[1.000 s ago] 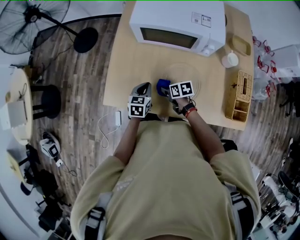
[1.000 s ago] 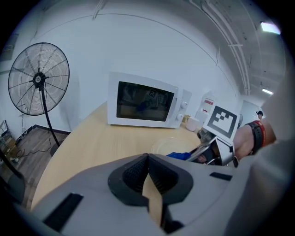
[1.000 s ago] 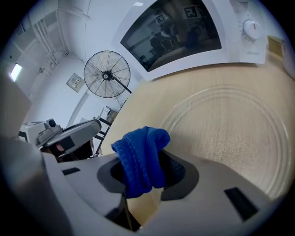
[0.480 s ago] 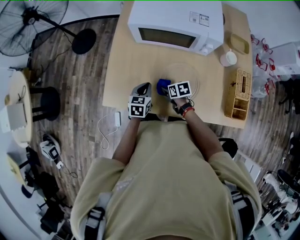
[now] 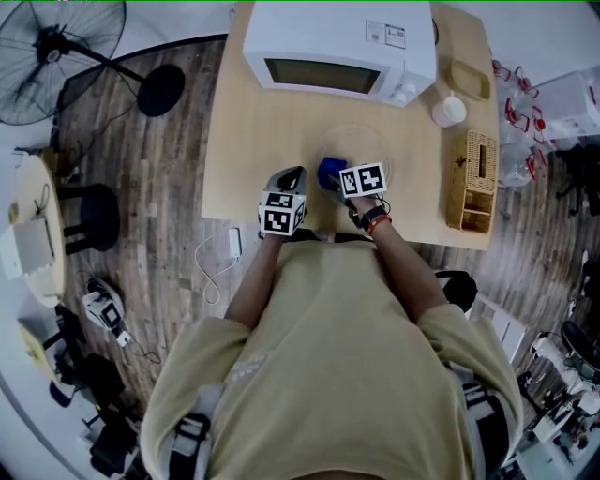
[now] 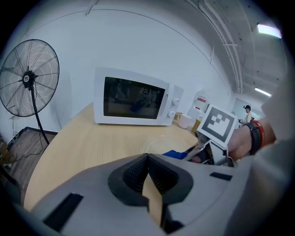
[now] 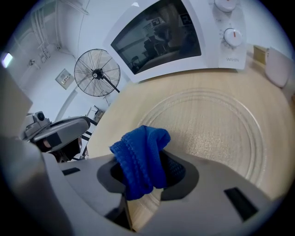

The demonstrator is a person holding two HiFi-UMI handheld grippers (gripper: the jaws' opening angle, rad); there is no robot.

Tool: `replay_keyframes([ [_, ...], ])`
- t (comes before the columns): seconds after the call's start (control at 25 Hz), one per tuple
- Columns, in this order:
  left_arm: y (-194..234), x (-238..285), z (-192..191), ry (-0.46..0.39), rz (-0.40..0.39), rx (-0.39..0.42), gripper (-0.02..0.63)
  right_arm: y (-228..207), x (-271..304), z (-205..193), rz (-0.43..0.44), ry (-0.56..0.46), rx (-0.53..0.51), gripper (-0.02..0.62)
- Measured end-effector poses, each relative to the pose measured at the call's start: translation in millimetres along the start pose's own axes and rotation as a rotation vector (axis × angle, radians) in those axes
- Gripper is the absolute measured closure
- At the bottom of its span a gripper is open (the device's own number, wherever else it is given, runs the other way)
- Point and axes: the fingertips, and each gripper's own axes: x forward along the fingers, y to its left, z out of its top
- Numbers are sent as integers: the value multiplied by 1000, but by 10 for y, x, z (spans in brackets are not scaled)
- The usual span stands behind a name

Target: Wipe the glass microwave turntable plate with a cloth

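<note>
Nearest me, the left gripper [image 6: 148, 179] is idling, jaws together on nothing. The right gripper [image 7: 147, 173] is pinching the blue cloth [image 7: 138, 156], seemingly over the near-left rim of the plate [image 7: 221, 133], which is lying ahead and rightward on the desk [image 7: 126, 115].

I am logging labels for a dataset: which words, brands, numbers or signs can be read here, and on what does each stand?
None can be read.
On the white microwave oven's top, a sticker: print too small.
Under its lower knob, a grey word: too blurred.
On the left gripper and right gripper, cubes with black-and-white square markers, no words.
</note>
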Motion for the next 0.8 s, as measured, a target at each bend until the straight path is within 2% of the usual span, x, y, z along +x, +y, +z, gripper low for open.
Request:
replay_keyframes([
  [0.8, -406, 299, 118, 16, -91, 66, 588, -481, -339, -105, -47, -67, 101, 446],
])
